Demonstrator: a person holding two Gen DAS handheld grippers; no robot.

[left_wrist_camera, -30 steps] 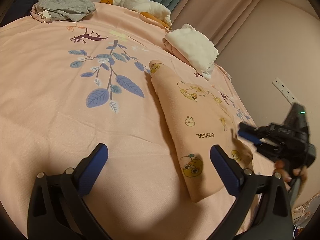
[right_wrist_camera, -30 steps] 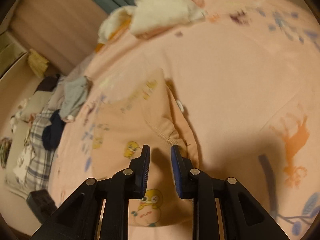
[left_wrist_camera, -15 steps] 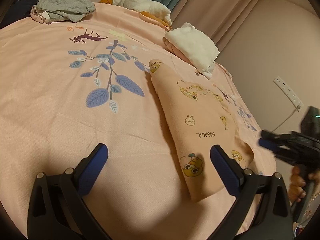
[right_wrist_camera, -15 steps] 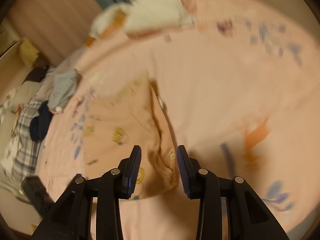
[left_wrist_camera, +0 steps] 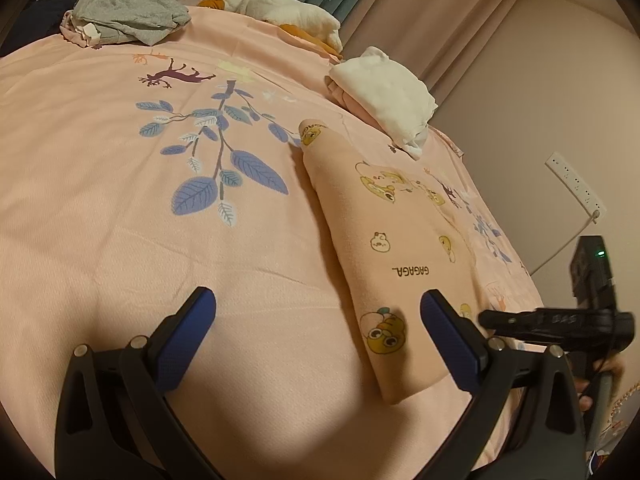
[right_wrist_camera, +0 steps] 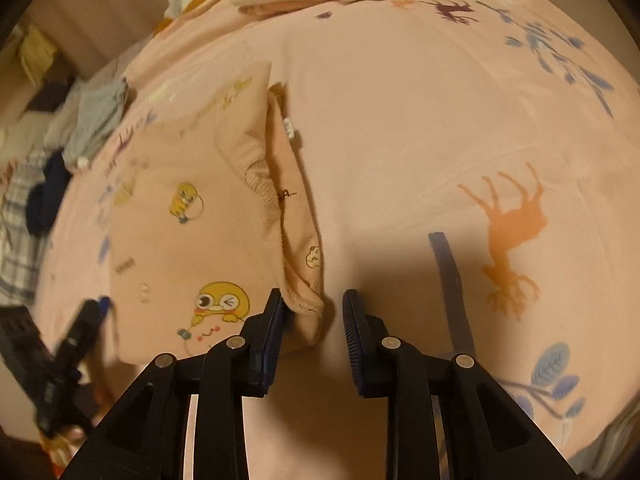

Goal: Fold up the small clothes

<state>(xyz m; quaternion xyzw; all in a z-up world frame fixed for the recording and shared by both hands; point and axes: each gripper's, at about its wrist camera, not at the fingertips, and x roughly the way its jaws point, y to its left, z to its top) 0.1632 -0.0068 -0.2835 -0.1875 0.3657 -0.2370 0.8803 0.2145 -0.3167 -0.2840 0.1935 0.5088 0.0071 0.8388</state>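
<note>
A folded peach garment [left_wrist_camera: 392, 248] printed with cartoon ducks lies flat on the pink bedsheet [left_wrist_camera: 120, 200]. My left gripper [left_wrist_camera: 318, 304] hovers open and wide over the sheet, its right finger above the garment's near end, touching nothing. My right gripper [right_wrist_camera: 313, 298] points steeply down at the near corner of the garment [right_wrist_camera: 180, 220]. A fold of that corner sits between its jaws, which are closing; the left pad touches the fabric and the right pad stands clear. In the left wrist view the right gripper [left_wrist_camera: 520, 320] shows at the bed's right edge, held by a hand.
A stack of folded white clothes [left_wrist_camera: 388, 92] sits beyond the garment near the bed's far right edge. Crumpled grey clothes [left_wrist_camera: 132, 12] and more white fabric [left_wrist_camera: 288, 12] lie at the back. A power strip [left_wrist_camera: 576, 184] hangs on the wall to the right.
My right gripper pulled back off the garment towards the bed's right edge and dipped to its near corner. Its jaws widened, then narrowed around that corner. The left gripper stayed put.
</note>
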